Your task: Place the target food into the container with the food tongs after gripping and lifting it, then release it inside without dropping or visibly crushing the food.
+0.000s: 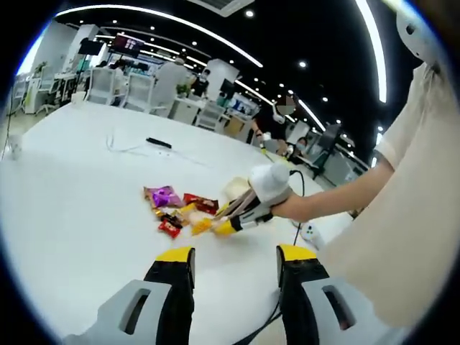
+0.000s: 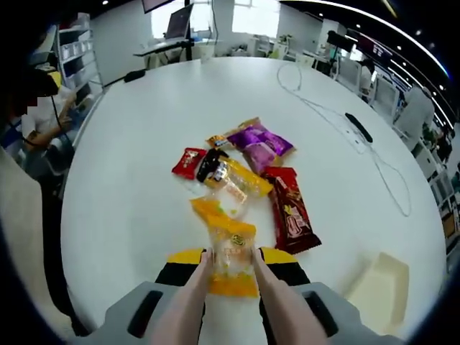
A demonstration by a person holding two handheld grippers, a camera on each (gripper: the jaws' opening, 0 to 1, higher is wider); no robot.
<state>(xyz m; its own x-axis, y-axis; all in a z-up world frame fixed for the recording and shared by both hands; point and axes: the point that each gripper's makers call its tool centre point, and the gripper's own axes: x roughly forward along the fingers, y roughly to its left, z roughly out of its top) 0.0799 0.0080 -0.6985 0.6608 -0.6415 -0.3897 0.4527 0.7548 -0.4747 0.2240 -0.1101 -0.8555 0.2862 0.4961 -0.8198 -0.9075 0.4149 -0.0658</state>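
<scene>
Yellow clear snack bag [image 2: 231, 260] sits pinched between pale tongs [image 2: 277, 305] held in the right gripper [image 2: 231, 267], jaws closed on the tongs, just above the white desk [image 2: 129, 187]. Dark-red packet [image 2: 290, 208] and purple packet [image 2: 264, 146] lie near. Cream container [image 2: 379, 290] sits apart. Left gripper [image 1: 235, 260] hovers, jaws open, holding nothing.

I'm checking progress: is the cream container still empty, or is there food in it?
Empty: in the right gripper view the cream container shows a bare inside, and the orange snack packet sits between the tongs, outside it.
</scene>
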